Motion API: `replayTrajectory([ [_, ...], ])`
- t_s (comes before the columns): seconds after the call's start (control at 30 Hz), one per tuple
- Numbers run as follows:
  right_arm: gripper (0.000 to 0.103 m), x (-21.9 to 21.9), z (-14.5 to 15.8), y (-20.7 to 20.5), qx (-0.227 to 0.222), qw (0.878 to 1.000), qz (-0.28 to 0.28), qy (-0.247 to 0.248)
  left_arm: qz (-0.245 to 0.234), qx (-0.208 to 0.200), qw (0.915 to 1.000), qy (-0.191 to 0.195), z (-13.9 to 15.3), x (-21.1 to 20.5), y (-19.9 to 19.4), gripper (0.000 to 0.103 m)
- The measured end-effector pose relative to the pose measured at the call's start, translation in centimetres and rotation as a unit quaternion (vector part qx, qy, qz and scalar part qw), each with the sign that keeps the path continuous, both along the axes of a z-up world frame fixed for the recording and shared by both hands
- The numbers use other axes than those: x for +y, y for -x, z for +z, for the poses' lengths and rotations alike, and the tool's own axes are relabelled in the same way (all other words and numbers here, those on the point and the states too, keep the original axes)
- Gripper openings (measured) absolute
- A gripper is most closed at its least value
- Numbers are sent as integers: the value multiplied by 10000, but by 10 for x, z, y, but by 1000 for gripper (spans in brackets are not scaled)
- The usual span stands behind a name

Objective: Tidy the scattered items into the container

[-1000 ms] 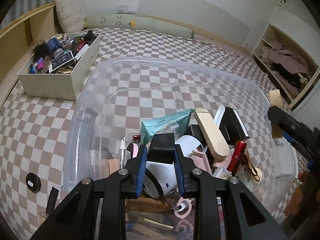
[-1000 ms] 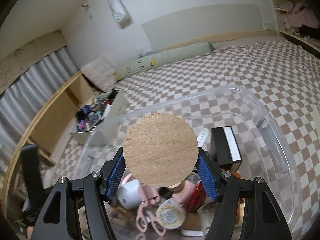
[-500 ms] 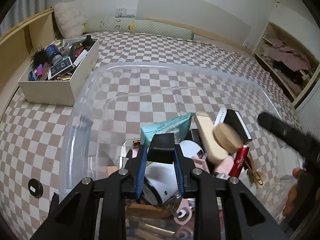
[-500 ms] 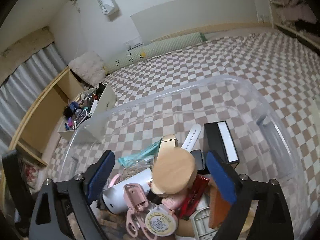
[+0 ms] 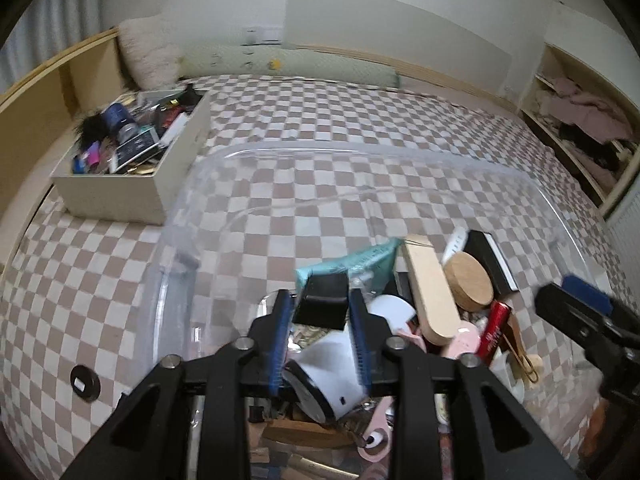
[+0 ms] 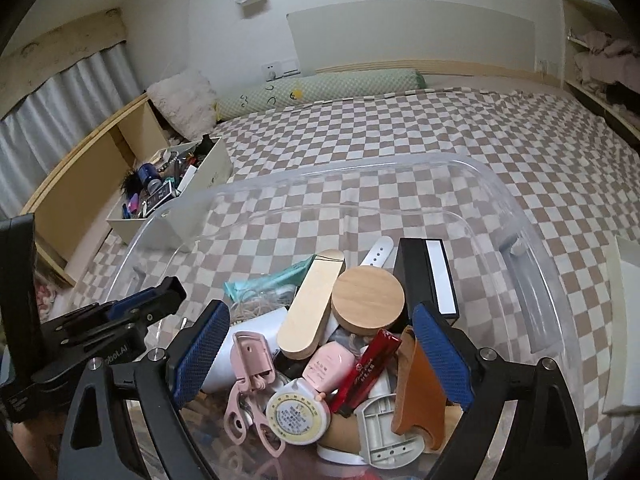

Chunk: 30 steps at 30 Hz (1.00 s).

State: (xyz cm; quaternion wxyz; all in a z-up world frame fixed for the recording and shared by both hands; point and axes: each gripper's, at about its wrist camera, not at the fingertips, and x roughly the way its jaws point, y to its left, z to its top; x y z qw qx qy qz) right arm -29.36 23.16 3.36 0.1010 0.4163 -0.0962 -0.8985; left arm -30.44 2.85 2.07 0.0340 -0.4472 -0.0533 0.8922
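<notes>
— Black and small, what is sitting between the blue pads of the left gripper point(image 5: 320, 322)?

— A black block point(image 5: 322, 303); the left gripper is clamping it from both sides above the clear plastic container point(image 5: 360, 151), which is resting on the checkered bedspread point(image 5: 100, 280).

— And further right?

— A long wooden piece point(image 6: 310, 306) is lying on the heap inside the container, with the round wooden lid point(image 6: 368, 296) lying just beside it, touching a black-and-white box point(image 6: 434, 278). A red tube point(image 6: 366, 368) is leaning just below the lid.

— Is the right gripper point(image 6: 320, 354) carrying anything?

— Nothing; its jaws are standing wide apart over the heap, gripping nothing.

— Anything lying outside?

— A white box point(image 5: 124, 176) full of odds and ends is sitting on the bedspread at far left, and a dark round disc point(image 5: 84, 378) is lying beside the container.
</notes>
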Motion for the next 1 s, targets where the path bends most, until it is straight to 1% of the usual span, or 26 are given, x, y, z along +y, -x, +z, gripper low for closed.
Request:
replayTrajectory([
  [0.03, 93, 2, 0, 1, -40, 9999, -2, 100, 72, -18, 9999, -72, 0, -3, 0, 77],
  [0.07, 93, 4, 0, 1, -61, 9998, -23, 171, 128, 33, 9998, -168, 3, -6, -1, 86],
  [0.17, 93, 10, 0, 0, -93, 9994, -102, 313, 290, 221, 9992, -154, 10, -12, -3, 87],
  [0.3, 93, 12, 0, 0, -93, 9993, -156, 314, 334, 218, 9989, -226, 10, -16, -3, 88],
  [0.33, 94, 13, 0, -1, -92, 9993, -174, 307, 346, 217, 9989, -244, 10, -17, -3, 91],
  [0.37, 96, 13, 0, -1, -88, 9993, -192, 293, 357, 216, 9988, -262, 10, -18, -3, 99],
  [0.4, 100, 13, 0, -1, -81, 9994, -205, 278, 368, 215, 9987, -280, 10, -19, -3, 100],
  [0.6, 101, 9, 3, -3, -30, 9996, -138, 237, 389, 236, 9988, -198, 12, -17, -3, 101],
  [0.63, 103, 9, 5, -4, 13, 9997, -162, 202, 388, 248, 9988, -193, 12, -17, -3, 101],
  [0.7, 103, 9, 7, -6, 118, 9996, -217, 125, 379, 267, 9987, -200, 12, -17, -4, 103],
  [0.8, 103, 11, 12, -9, 289, 9991, -310, 28, 324, 271, 9990, -166, 13, -16, -5, 103],
  [0.9, 103, 14, 16, -10, 300, 9989, -340, 86, 319, 324, 9989, -77, 16, -14, -8, 103],
  [1.0, 103, 14, 17, -11, 310, 9989, -333, 103, 283, 326, 9990, -115, 17, -14, -11, 103],
])
